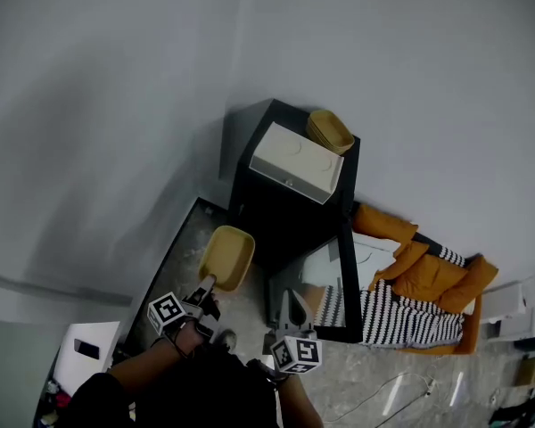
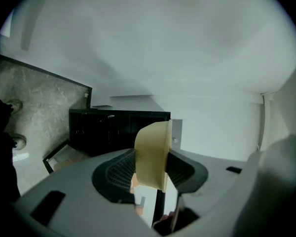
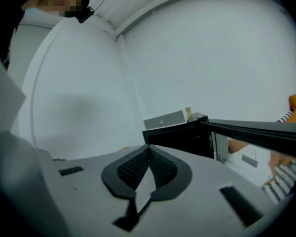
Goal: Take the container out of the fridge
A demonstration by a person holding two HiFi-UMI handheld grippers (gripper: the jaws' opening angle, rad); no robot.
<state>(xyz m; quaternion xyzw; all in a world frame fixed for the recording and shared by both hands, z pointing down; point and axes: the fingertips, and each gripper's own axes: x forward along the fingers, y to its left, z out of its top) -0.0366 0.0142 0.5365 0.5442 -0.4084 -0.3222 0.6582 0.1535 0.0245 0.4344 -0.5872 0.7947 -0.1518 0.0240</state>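
A small black fridge [image 1: 290, 212] stands against the wall with its glass door [image 1: 316, 288] swung open toward me. A yellow plastic container [image 1: 227, 257] hangs outside the fridge, to its front left. My left gripper [image 1: 205, 290] is shut on the container's rim. In the left gripper view the container's wall [image 2: 153, 152] stands between the two pads of the left gripper [image 2: 155, 168], with the fridge [image 2: 118, 130] behind it. My right gripper [image 1: 290, 315] hovers by the door's lower edge. Its jaws meet at the tip of the right gripper [image 3: 149, 152] with nothing in them.
On the fridge top sit a white box [image 1: 296, 160] and a second yellow basket [image 1: 330, 130]. An orange jacket [image 1: 428, 270] and a striped cloth [image 1: 401, 319] lie right of the door. A white stool-like object [image 1: 89, 350] stands at lower left. Cables [image 1: 401, 390] trail on the floor.
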